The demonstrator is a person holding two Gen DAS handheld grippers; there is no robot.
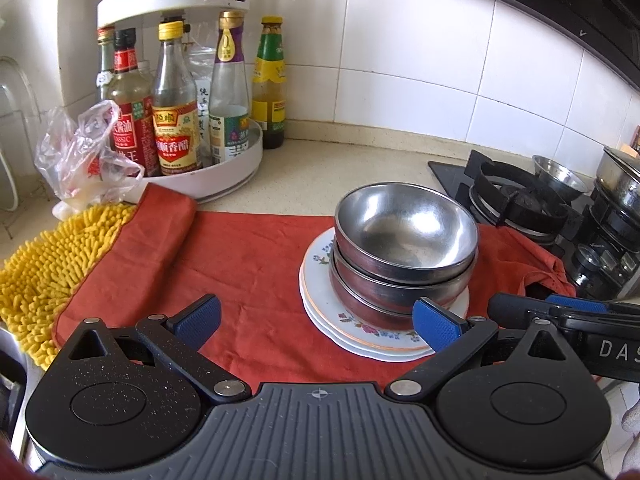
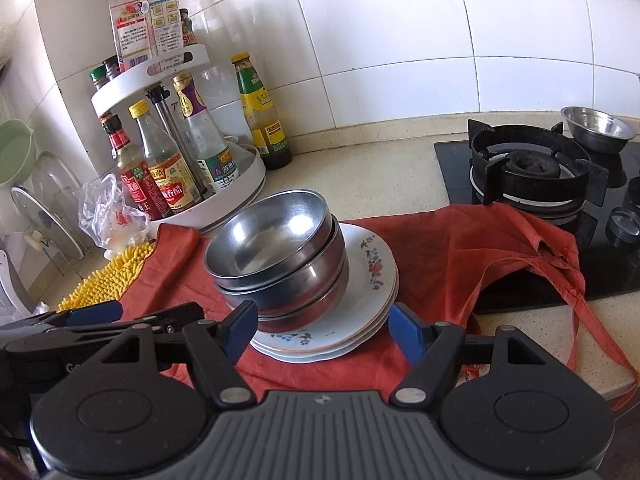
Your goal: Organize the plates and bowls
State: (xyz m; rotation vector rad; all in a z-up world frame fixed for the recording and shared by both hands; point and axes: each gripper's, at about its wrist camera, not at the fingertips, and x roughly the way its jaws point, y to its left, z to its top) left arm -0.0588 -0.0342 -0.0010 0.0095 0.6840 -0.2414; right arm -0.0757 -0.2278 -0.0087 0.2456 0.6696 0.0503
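Two grippers, the left (image 1: pixel 318 326) and the right (image 2: pixel 324 330), both spread wide and holding nothing, flank the bowls (image 2: pixel 276 256) nested off-centre on the plates (image 2: pixel 362 276) just ahead: a sideways nudge could topple or slide the leaning pile.

Lower steel bowls (image 1: pixel 384 284) mostly hidden by top bowl. Pot (image 1: pixel 622 176) at 3 o'clock cut by frame edge. Upper rack tier (image 1: pixel 172 4) bottles cropped at 12 o'clock.
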